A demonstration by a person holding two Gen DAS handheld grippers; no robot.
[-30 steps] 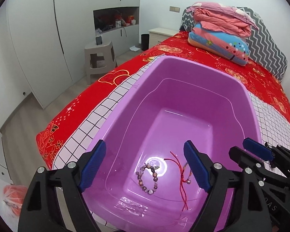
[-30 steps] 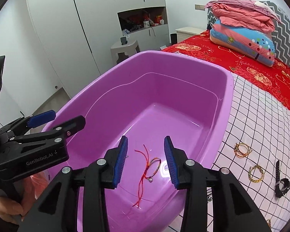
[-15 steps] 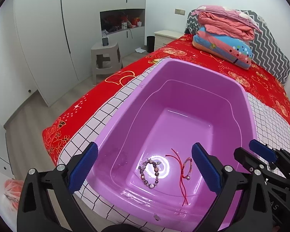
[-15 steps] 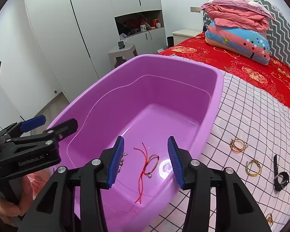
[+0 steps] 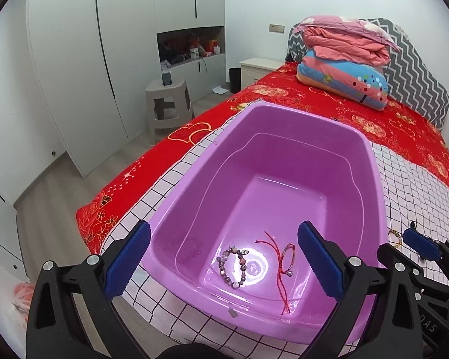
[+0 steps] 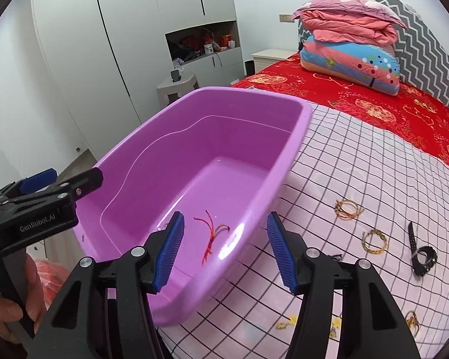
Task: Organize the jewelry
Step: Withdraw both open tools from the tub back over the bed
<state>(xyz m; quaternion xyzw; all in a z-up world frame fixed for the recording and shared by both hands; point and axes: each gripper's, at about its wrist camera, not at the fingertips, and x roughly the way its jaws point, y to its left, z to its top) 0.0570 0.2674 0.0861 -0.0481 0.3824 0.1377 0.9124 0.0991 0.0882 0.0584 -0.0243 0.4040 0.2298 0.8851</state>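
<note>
My left claw (image 5: 223, 261) is wide open and holds nothing. It hangs over the near end of the purple tub (image 5: 194, 179), which sits on the bed (image 5: 374, 125). Between its blue pads I see two things on the tub floor: a beaded bracelet (image 5: 232, 267) on the left and a red string bracelet (image 5: 284, 261) just beside it on the right. The near tub rim is partly hidden by the claw's black arms.

My right claw (image 6: 226, 249) is open too, and it also holds nothing. It sits over the tub's right rim (image 6: 284, 164). From this side I see only the red string bracelet (image 6: 211, 233); the beaded one is hidden behind the left pad.

The right view shows more on the checked cloth (image 6: 359, 161), outside the tub: a gold bracelet (image 6: 347, 209), another gold bracelet (image 6: 374, 240) nearer, and a black watch (image 6: 420, 254) to the right. Small gold bits (image 6: 287, 324) lie low down, partly hidden by the claw, and I can't tell what they are. The left view shows almost none of these.
</note>
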